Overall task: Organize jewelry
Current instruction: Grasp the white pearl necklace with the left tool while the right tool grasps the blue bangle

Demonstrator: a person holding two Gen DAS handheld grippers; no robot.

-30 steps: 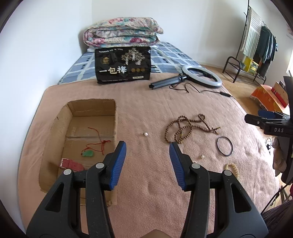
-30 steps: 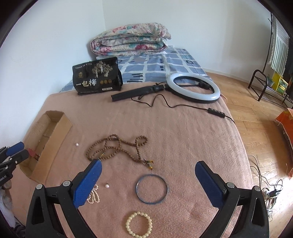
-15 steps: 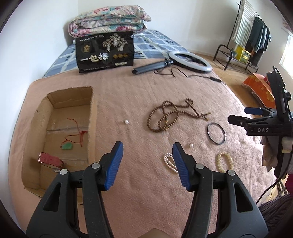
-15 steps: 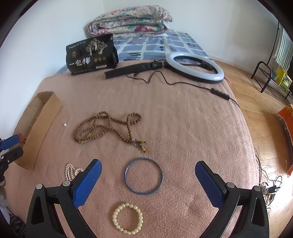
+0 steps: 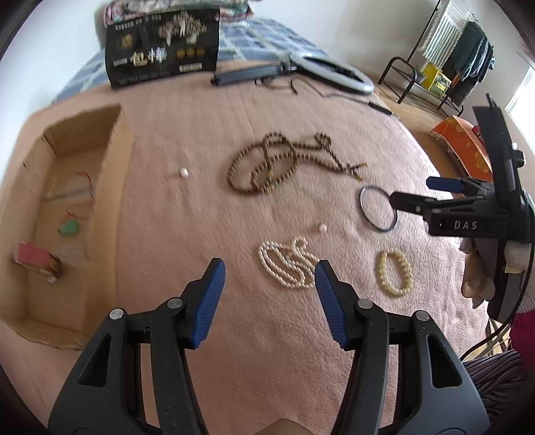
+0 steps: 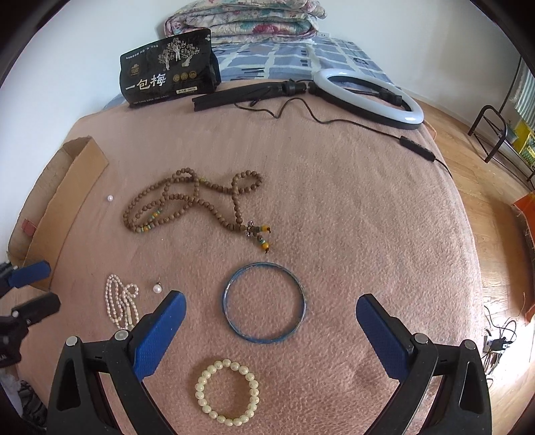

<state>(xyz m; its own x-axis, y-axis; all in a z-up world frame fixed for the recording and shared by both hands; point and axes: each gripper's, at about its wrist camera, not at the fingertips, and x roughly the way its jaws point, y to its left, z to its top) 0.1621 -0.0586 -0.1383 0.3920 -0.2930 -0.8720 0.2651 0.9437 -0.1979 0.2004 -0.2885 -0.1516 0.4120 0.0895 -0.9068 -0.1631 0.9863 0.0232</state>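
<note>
Jewelry lies on a pink bedspread: a brown bead mala point(image 5: 267, 170) point(image 6: 187, 204), a blue bangle point(image 6: 224, 302), a white pearl necklace point(image 5: 287, 267) point(image 6: 120, 304), a cream bead bracelet point(image 6: 200, 391) and two loose pearls point(image 5: 184, 173) point(image 5: 322, 227). My left gripper point(image 5: 269, 267) hangs open just short of the pearl necklace, holding nothing. My right gripper point(image 6: 271, 297) is wide open above the bangle, with the bracelet below it. A cardboard box point(image 5: 110, 187) at the left holds a green pendant point(image 5: 69, 227) on a red cord and a pink item point(image 5: 31, 257).
At the far end of the bed stand a black snack bag point(image 6: 167, 70), a ring light point(image 6: 367, 97) with its cable, and a folded quilt point(image 6: 244, 16). On the wood floor to the right are a clothes rack point(image 5: 451, 50) and an orange box point(image 5: 461, 147).
Both grippers have sunk toward the bedspread and tipped further down. The left jaws stand a little wider, and the pearl necklace has come into view at its fingertips.
</note>
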